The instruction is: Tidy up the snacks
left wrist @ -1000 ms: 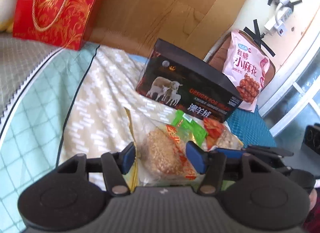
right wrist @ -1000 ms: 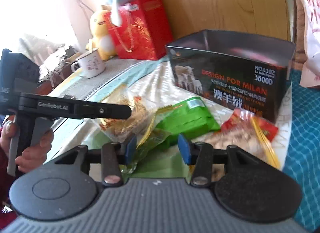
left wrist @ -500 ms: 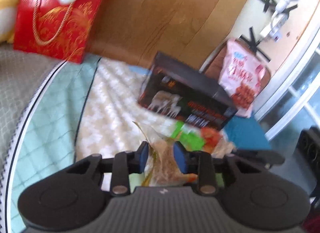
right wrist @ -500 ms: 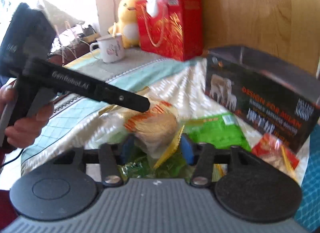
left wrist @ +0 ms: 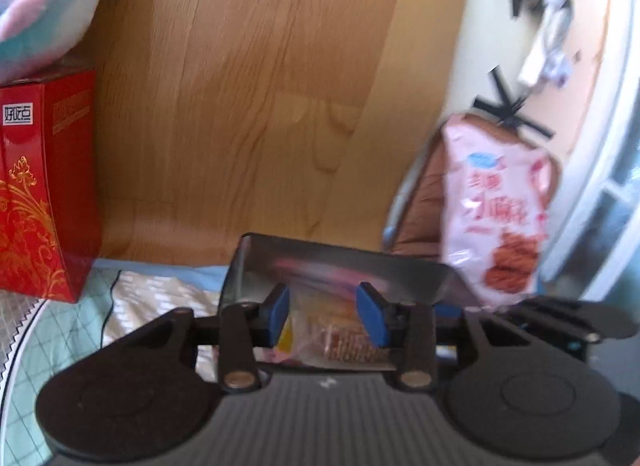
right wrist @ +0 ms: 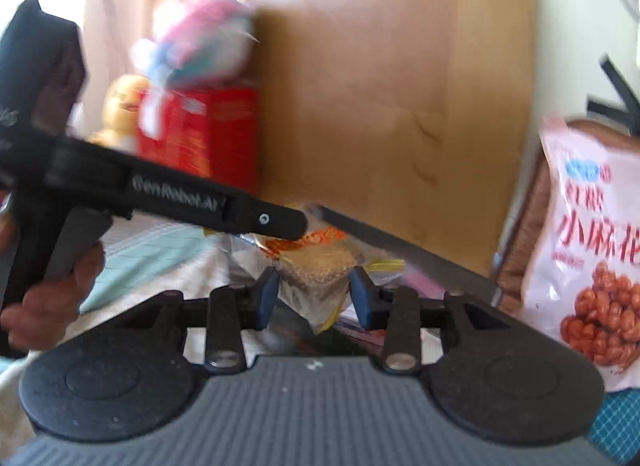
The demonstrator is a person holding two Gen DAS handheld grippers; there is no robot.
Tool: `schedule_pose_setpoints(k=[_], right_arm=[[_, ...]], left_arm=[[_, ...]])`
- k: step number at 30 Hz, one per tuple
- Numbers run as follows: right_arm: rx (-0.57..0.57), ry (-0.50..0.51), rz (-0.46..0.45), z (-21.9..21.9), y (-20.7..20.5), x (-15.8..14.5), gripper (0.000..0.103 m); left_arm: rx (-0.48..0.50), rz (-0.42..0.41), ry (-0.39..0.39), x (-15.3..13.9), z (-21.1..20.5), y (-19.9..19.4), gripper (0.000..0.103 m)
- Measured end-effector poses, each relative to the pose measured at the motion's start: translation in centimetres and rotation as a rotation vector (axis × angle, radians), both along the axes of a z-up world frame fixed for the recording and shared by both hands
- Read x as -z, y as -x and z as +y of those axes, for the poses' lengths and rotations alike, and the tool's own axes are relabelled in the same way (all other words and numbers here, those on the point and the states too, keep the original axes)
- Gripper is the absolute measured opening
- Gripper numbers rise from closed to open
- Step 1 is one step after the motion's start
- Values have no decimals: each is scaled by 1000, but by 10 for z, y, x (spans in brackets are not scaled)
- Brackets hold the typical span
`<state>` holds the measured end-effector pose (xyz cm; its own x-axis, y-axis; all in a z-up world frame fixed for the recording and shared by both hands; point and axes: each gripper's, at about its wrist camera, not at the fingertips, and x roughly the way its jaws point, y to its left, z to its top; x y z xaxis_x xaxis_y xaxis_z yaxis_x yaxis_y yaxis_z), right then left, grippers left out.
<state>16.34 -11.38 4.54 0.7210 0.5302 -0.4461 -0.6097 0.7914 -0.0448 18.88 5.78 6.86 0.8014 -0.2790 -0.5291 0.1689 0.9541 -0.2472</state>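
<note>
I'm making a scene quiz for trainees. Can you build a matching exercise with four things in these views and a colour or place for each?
Things:
1. gift box
2. big snack bag
3. open box
4. sesame cake packet

Descriptions:
A. pink, standing at the far right
B. see-through wrapper, next to the left gripper tip
C. red with gold pattern
D. dark outside, shiny inside

Pairs: 1-C, 2-A, 3-D, 4-B

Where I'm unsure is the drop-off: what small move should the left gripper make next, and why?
Probably open its fingers and let go. The left gripper pinches the snack packet just above the open black box, whose inside shows beyond the fingers. The right gripper is open and holds nothing, so it cannot help.
</note>
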Motion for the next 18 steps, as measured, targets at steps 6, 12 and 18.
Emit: schedule_pose_setpoints(k=[6,12,18], right_arm=[[4,-125,32,-43,12,-3,47],[70,-209,158,-96,38,22,47],[111,-370,392,-125,40,56,30]], left_arm=[[26,-17,43,0,25,39,50],[144,161,190,22,31,70,50],[229,263,189,42,-8,79,49]])
